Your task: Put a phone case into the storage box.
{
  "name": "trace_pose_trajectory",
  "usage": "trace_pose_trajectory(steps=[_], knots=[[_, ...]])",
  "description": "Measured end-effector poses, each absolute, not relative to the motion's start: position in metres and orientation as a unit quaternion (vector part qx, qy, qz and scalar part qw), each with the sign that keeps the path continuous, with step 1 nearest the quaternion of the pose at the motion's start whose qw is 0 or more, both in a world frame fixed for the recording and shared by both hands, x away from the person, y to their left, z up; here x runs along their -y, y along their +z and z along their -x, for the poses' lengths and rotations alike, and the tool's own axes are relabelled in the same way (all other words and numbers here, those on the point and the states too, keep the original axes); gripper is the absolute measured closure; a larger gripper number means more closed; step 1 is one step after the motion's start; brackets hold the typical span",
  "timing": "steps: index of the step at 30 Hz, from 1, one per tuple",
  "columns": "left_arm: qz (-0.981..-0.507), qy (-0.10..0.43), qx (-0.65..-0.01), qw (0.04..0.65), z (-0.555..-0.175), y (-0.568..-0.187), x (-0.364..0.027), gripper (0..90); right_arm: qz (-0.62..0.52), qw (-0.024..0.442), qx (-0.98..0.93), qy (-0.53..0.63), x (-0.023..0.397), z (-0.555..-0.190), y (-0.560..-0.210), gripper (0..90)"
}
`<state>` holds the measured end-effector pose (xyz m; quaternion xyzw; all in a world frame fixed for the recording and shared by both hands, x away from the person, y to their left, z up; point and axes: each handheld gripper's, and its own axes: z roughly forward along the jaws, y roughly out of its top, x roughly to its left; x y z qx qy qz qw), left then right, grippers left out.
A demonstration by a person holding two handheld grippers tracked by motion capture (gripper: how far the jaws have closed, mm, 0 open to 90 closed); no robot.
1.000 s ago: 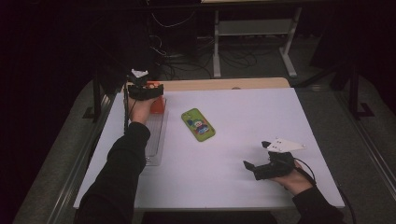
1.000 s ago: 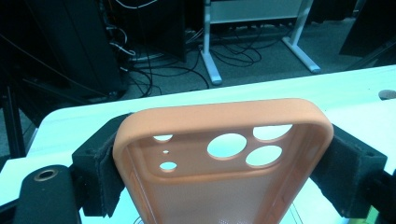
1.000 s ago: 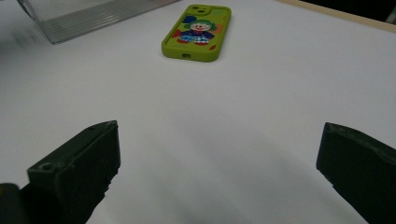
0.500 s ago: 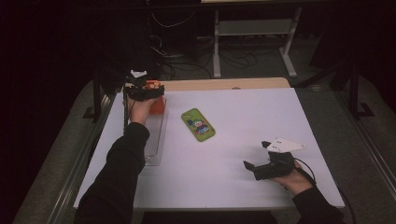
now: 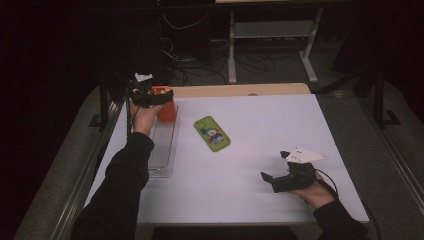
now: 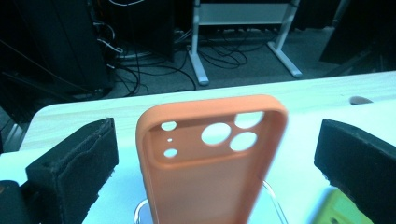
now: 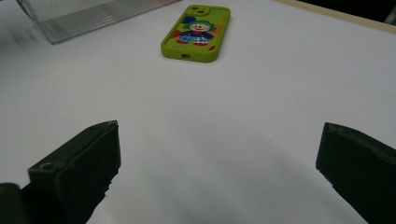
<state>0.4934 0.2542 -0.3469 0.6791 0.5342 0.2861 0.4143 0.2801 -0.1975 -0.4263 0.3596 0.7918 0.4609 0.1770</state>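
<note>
The orange phone case (image 6: pixel 210 163) stands upright between the released left gripper (image 6: pixel 210 158)'s jaws, untouched. They have just been opening. It stands in the clear rack (image 5: pixel 162 145).

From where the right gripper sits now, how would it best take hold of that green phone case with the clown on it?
Grip the green phone case across its two long edges, coming down from above. It lies flat on the white table, so no face offers a hold, and its width looks narrower than the open right gripper. Its rim is raised, which should give the jaws something to bite.
</note>
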Motion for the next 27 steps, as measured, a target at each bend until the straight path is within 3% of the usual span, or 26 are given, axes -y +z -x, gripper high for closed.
trace_pose_trajectory(steps=[10, 27], knots=[[-0.716, 0.231, -0.500, 0.429, -0.460, -0.330, -0.258, 0.0, -0.358, 0.178, -0.793, 0.459, 0.195, -0.280, -0.424, 0.0], [-0.786, 0.150, -0.383, 0.461, -0.406, -0.320, -0.228, 0.0, -0.351, 0.173, -0.796, 0.461, 0.187, -0.283, -0.424, 0.0]])
